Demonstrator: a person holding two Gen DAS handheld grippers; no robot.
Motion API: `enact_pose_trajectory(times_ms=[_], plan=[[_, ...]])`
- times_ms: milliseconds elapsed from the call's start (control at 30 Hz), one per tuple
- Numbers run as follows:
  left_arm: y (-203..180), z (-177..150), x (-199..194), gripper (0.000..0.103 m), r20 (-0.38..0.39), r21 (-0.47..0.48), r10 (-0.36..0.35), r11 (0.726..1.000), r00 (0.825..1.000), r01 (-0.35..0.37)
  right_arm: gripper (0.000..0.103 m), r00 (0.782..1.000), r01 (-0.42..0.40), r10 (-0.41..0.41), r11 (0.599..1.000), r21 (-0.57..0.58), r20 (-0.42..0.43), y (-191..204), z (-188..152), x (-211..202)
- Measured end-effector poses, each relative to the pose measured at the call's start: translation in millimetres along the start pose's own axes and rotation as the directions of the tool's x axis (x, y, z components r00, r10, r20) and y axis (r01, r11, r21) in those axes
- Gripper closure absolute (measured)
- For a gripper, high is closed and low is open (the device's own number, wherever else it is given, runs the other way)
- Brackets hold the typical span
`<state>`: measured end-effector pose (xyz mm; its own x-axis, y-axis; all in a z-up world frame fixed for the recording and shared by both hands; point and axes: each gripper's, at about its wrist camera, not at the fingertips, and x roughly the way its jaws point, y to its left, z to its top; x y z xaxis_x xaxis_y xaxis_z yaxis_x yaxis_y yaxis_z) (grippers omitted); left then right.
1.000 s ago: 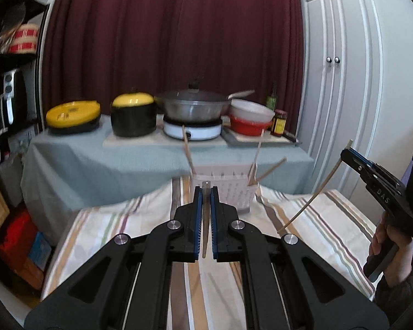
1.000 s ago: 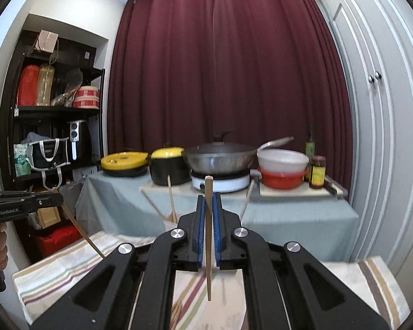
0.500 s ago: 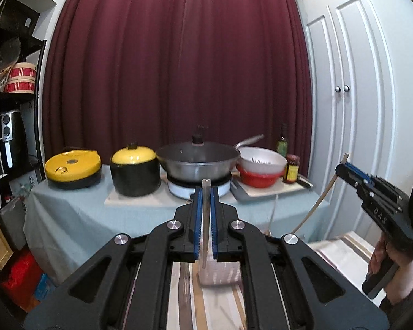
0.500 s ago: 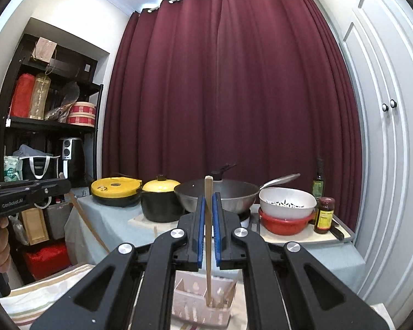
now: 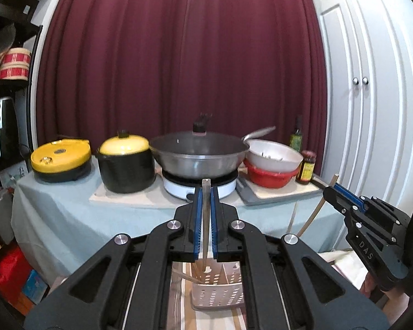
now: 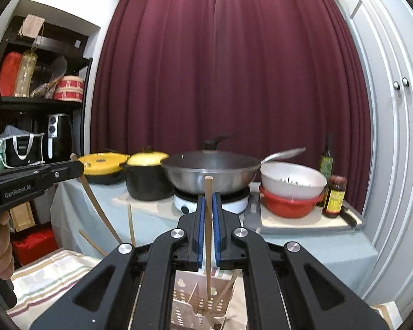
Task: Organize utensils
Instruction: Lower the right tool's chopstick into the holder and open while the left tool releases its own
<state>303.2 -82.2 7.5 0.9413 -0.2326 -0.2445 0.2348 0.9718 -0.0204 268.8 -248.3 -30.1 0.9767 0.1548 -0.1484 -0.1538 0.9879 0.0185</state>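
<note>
Both grippers, left gripper (image 5: 205,221) and right gripper (image 6: 208,229), have risen; each keeps its jaws clamped on a chopstick (image 5: 205,211), now hanging over the holder (image 5: 217,288) below the jaws.

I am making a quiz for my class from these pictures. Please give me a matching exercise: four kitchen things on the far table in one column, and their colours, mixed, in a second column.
Things:
1. lid of the black pot
2. lower bowl of the stacked pair
3. upper bowl of the stacked pair
4. tablecloth

Colours:
A. white
B. pale blue-green
C. yellow
D. red

Pairs: 1-C, 2-D, 3-A, 4-B
</note>
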Motion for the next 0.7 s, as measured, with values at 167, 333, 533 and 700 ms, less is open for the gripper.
enact_pose_trajectory(times_ms=[167, 333, 533, 700], plan=[[1.6, -19.0, 22.3, 0.097, -0.05, -0.005, 0.011, 1.0, 0.999, -0.011, 0.097, 0.999, -0.002, 0.002, 1.0, -0.004, -0.051, -1.6, -17.8, 17.3], [0.2, -31.5, 36.0, 0.097, -0.066, 0.008, 0.023, 1.0, 0.998, -0.022, 0.097, 0.997, 0.001, -0.001, 1.0, 0.007, -0.08, -5.9, -29.6, 29.7], [-3.5, -39.6, 48.3, 0.097, -0.088, 0.036, 0.029, 0.999, 0.996, -0.026, 0.097, 0.995, 0.011, -0.01, 1.0, 0.015, -0.103, -7.6, -37.7, 38.5], [-7.6, -44.1, 55.0, 0.092, -0.092, 0.063, 0.041, 0.997, 0.995, -0.035, 0.071, 0.994, 0.027, -0.024, 0.999, 0.024, -0.106, -8.9, -40.6, 40.7]])
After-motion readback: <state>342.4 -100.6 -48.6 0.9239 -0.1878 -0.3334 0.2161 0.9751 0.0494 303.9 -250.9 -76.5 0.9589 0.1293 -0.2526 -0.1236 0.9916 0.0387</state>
